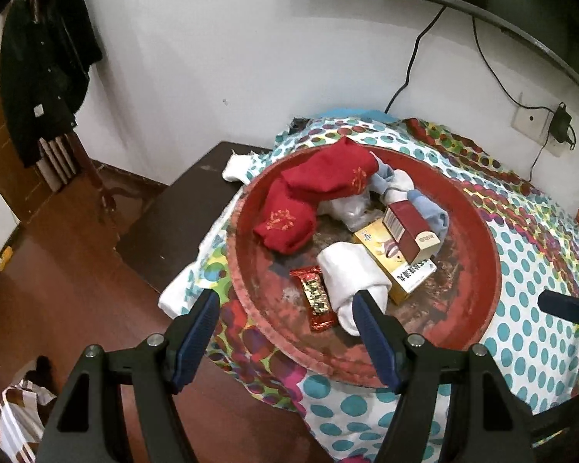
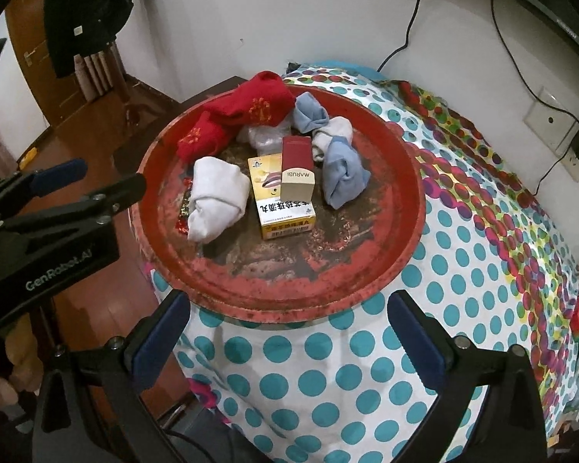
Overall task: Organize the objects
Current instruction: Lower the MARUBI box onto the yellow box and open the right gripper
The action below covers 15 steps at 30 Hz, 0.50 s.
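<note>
The big red tray (image 2: 405, 208) sits on the dotted cloth (image 2: 463, 270) with socks (image 2: 218, 189), boxes (image 2: 280, 196) and a snack (image 1: 315, 298) all in it. Both my grippers, left (image 1: 285, 306) and right (image 2: 287, 310), are spread wide and hold nothing. I cannot tell if sorting is done or waiting.

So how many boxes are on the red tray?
2. A yellow box lies flat near the middle of the red tray, and a dark red box rests on its far end. Socks could hide something smaller.
</note>
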Motion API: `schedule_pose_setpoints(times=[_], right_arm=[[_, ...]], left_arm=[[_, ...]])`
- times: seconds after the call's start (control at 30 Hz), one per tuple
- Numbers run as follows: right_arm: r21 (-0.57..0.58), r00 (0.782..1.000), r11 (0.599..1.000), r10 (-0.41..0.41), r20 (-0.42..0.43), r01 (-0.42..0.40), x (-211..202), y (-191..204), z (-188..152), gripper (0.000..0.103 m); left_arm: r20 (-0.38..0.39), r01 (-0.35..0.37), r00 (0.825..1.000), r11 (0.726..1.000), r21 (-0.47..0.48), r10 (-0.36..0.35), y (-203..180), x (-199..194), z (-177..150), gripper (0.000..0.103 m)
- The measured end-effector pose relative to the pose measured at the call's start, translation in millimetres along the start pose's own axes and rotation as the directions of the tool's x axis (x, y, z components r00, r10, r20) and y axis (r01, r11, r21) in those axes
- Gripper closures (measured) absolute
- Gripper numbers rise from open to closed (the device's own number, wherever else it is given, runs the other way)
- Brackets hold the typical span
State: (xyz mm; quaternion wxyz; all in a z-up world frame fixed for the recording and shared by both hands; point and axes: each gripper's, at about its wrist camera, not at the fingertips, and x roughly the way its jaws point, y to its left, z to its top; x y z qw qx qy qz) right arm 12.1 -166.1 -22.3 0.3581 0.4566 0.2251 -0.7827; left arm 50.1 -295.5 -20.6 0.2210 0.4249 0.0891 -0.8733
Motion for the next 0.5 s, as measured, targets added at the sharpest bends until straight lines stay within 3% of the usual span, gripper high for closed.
schedule_pose_setpoints(times=[0.13,0.33,0.5], right_arm=[[0.011,1.0,1.0,0.004,-0.011,-0.004,3,-3,2,0.001],[0.02,0.999,1.0,-0.008,-0.038,0.009,12,-8,-1,0.001],[0.028,0.999,1.0,-0.005,-0.045,0.006,13,-11,-2,0.001]], left_arm=[[-0.003,0.047,0.999,0.999,-0.026,-0.047,1,4,1,0.03],[0.039,0.07,0.997,0.997,0.023,-0.071,-9,-5,0,0.03],[0.016,0.109,0.994,0.994,0.022,-0.109,-14,-6,-1,0.03]])
